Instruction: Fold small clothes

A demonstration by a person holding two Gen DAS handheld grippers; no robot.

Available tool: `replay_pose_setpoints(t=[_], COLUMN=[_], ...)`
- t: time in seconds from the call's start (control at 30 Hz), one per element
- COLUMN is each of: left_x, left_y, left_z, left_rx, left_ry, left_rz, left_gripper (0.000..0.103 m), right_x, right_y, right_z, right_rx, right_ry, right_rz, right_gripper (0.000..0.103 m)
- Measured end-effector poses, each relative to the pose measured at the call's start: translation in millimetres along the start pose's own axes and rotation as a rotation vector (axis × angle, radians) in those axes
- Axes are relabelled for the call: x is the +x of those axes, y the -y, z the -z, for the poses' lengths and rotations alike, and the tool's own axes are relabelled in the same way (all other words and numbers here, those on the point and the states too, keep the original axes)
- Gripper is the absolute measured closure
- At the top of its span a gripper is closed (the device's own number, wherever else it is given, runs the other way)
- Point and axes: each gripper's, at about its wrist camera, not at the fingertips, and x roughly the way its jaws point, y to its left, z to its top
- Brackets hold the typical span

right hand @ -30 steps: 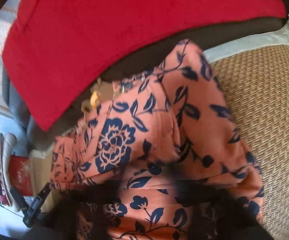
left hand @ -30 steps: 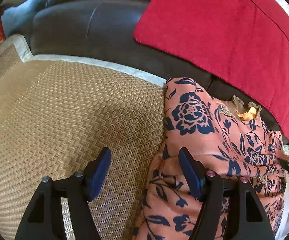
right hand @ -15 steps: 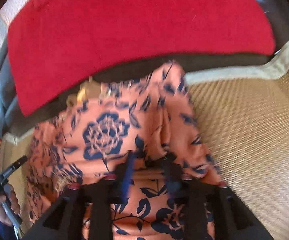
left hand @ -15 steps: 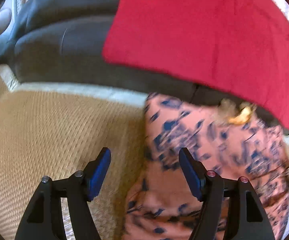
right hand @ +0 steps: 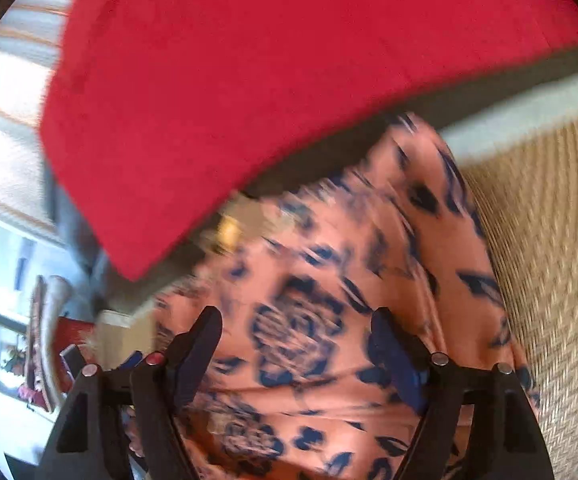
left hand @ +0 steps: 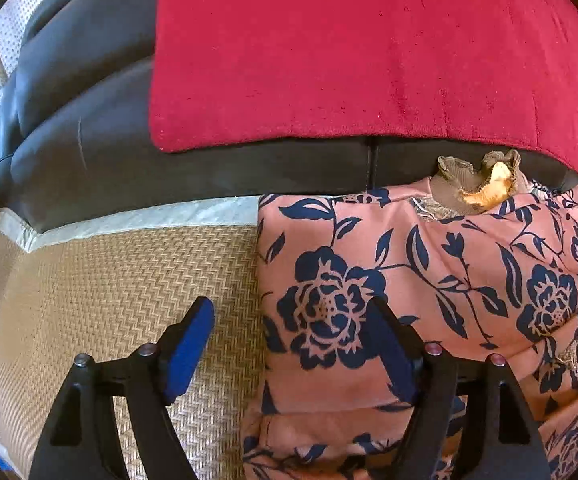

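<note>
A salmon-pink garment with navy flowers (left hand: 429, 280) lies folded on a woven straw mat (left hand: 109, 280), its tan collar (left hand: 473, 184) against the sofa back. My left gripper (left hand: 289, 344) is open and empty above the garment's left edge. One finger is over the mat, the other over the cloth. In the blurred right wrist view, my right gripper (right hand: 297, 344) is open and empty above the same garment (right hand: 349, 280).
A red cloth (left hand: 369, 48) hangs over the dark grey sofa back (left hand: 89, 120) behind the garment. The mat has a pale border (left hand: 149, 216). The mat (right hand: 549, 260) stretches right of the garment in the right wrist view. Room furniture (right hand: 41, 340) shows at far left.
My right gripper went from shut on the garment's fabric to open, letting it go. My left gripper stayed open and shifted over the garment's left edge. The garment lies flatter.
</note>
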Motion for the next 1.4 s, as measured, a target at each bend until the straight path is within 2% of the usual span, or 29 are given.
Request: replay_pose_setpoints(t=[0.03,0.07,0.1,0.13,0.17,0.2,0.27,0.3,0.4,0.43,0.47,0.5,0.53,0.6,0.67,0.73,0.8,0.87,0.93,1.03,1.17,1.27,1.33,1.37,1.4], left_x=[14,34,44,42,35,28,10,6,-9,-15,-20,-32,-41,-65,-89,-117,-122,-138,-142,-142,-150,-149,-153,-154,-154], left_y=[0,-1,-6,-11,-16,-19,-29,-33,-50,-58,-65,-66,-72,-78,-81,-77,-75,-68,-63,-64,-62,-58,-57,-57,-58], left_z=[2,3,4,5,4,5,16,22,48,61,73,93,107,131,157,180,200,222,233,243,251,257,262,263,264], left_rx=[0.007,0.006,-0.028,-0.058,-0.080,-0.091,-0.085,-0.082,-0.110,-0.140,-0.167,-0.199,-0.221,-0.246,-0.262,-0.280,-0.287,-0.282,-0.283,-0.319,-0.345,-0.326,-0.310,-0.314,-0.324], left_ry=[-0.050,-0.110,-0.116,-0.100,-0.098,-0.080,-0.039,-0.036,-0.055,-0.069,-0.083,-0.101,-0.108,-0.087,-0.064,-0.070,-0.097,-0.123,-0.129,-0.153,-0.147,-0.159,-0.155,-0.159,-0.162], left_rz=[-0.009,-0.037,-0.017,-0.003,0.003,0.007,-0.018,-0.021,-0.001,0.018,0.043,0.077,0.102,0.127,0.156,0.201,0.252,0.264,0.260,0.279,0.302,0.284,0.276,0.279,0.290], left_gripper=[0.023,0.018,0.016,0.016,0.016,0.016,0.016,0.016,0.016,0.016,0.016,0.016,0.016,0.016,0.016,0.016,0.016,0.016,0.016,0.016,0.016,0.017,0.019,0.025,0.029], right_x=[5,17,30,37,27,18,-2,-8,-23,-26,-26,-28,-41,-73,-108,-133,-143,-160,-175,-184,-190,-186,-188,-184,-180], right_y=[3,12,17,31,35,33,21,15,11,15,25,31,31,23,17,23,35,62,86,106,101,93,94,96,101], right_z=[-6,-11,-18,-24,-27,-27,-20,-12,17,25,39,46,51,59,76,98,128,162,187,231,257,265,268,271,273], right_rx=[0.013,0.026,0.035,0.071,0.111,0.120,0.058,0.019,-0.052,-0.064,-0.071,-0.080,-0.086,-0.087,-0.100,-0.099,-0.093,-0.062,-0.013,0.067,0.069,0.020,0.042,0.067,0.093], right_ry=[0.011,-0.013,-0.048,-0.063,0.005,0.029,0.079,0.064,0.014,-0.002,-0.054,-0.077,-0.056,-0.010,0.050,0.023,-0.029,-0.061,-0.075,-0.060,-0.056,-0.056,-0.075,-0.091,-0.108], right_rz=[-0.034,-0.022,0.040,0.058,0.023,0.033,0.093,0.114,0.080,0.104,0.164,0.137,0.133,0.207,0.139,0.109,0.183,0.215,0.238,0.175,0.151,0.186,0.157,0.137,0.126], right_gripper=[0.013,0.011,0.013,0.017,0.018,0.018,0.015,0.015,0.014,0.014,0.013,0.013,0.014,0.012,0.012,0.011,0.011,0.011,0.011,0.011,0.011,0.014,0.027,0.049,0.064])
